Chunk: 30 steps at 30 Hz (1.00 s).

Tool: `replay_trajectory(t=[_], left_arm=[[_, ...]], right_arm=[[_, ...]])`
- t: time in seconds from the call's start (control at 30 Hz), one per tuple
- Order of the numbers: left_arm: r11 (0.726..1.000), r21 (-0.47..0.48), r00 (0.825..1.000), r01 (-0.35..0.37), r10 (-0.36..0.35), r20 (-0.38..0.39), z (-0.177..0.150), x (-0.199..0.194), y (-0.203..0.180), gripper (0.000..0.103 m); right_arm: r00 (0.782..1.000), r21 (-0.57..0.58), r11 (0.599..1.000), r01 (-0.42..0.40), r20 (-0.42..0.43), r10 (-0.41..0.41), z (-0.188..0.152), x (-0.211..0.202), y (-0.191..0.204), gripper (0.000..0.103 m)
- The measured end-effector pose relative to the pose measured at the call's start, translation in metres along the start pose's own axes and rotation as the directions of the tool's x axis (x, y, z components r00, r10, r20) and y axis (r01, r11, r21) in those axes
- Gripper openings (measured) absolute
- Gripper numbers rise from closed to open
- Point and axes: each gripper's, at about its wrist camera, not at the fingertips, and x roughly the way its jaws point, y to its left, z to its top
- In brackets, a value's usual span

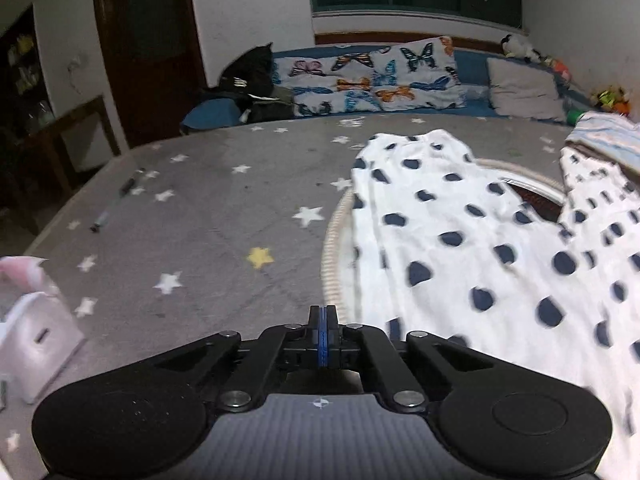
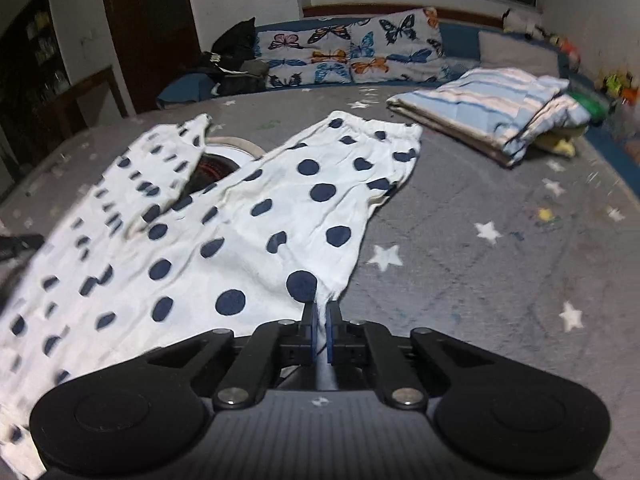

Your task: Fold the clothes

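Note:
White trousers with navy dots (image 1: 480, 240) lie spread on the grey star-patterned mat (image 1: 208, 220), the two legs parted in a V. My left gripper (image 1: 322, 316) is shut with nothing visible between its pads, just left of the trousers' near edge. In the right wrist view the trousers (image 2: 224, 232) lie left and ahead. My right gripper (image 2: 320, 312) is shut on a pinched corner of the trousers' near edge.
A folded light-blue striped garment (image 2: 492, 116) lies at the back right of the mat. Butterfly pillows (image 1: 372, 76) and a grey pillow (image 1: 524, 88) line the far edge. A pen (image 1: 102, 220) and a white box (image 1: 36, 340) sit left. A round cream-rimmed object (image 2: 224, 160) shows between the legs.

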Motion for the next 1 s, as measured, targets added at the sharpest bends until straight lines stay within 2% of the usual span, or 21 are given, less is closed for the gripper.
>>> replay_trajectory(t=[0.13,0.3,0.43,0.5,0.6,0.63,0.67,0.9,1.0], left_arm=[[0.999,-0.035,1.000,0.010,-0.011,-0.011,-0.004,-0.008,0.009,0.000],[0.992,-0.062,0.994,0.108,-0.109,-0.004,-0.005,-0.032,0.010,0.003],[0.983,-0.033,0.984,0.179,-0.179,-0.013,-0.012,-0.053,0.003,0.005],[0.978,-0.025,0.978,0.208,-0.209,-0.023,-0.017,-0.061,-0.001,0.010],[0.974,-0.006,0.973,0.228,-0.228,-0.039,-0.026,-0.071,-0.008,0.023],[0.974,0.003,0.974,0.225,-0.225,-0.041,-0.030,-0.074,-0.011,0.031],[0.974,0.009,0.973,0.227,-0.226,-0.044,-0.033,-0.077,-0.012,0.034],[0.974,0.007,0.973,0.225,-0.224,-0.065,-0.049,-0.084,-0.015,0.033],[0.974,0.005,0.971,0.227,-0.226,-0.074,-0.053,-0.084,-0.015,0.023]], right_arm=[[0.999,-0.033,0.999,0.034,-0.005,-0.034,-0.003,-0.005,0.003,0.004],[1.000,-0.052,0.998,0.021,0.023,-0.020,-0.001,-0.021,0.007,0.014],[0.999,-0.093,0.995,-0.018,0.036,0.021,0.000,-0.035,0.017,0.020],[0.998,-0.127,0.990,-0.061,0.026,0.065,-0.003,-0.042,0.025,0.021],[0.992,-0.177,0.977,-0.122,0.005,0.125,-0.009,-0.050,0.041,0.030],[0.990,-0.194,0.971,-0.142,-0.003,0.144,-0.012,-0.053,0.046,0.033],[0.987,-0.210,0.964,-0.162,-0.011,0.163,-0.015,-0.055,0.052,0.033],[0.965,-0.309,0.915,-0.262,-0.069,0.253,-0.036,-0.069,0.083,0.033],[0.956,-0.361,0.885,-0.292,-0.090,0.279,-0.045,-0.074,0.096,0.034]])
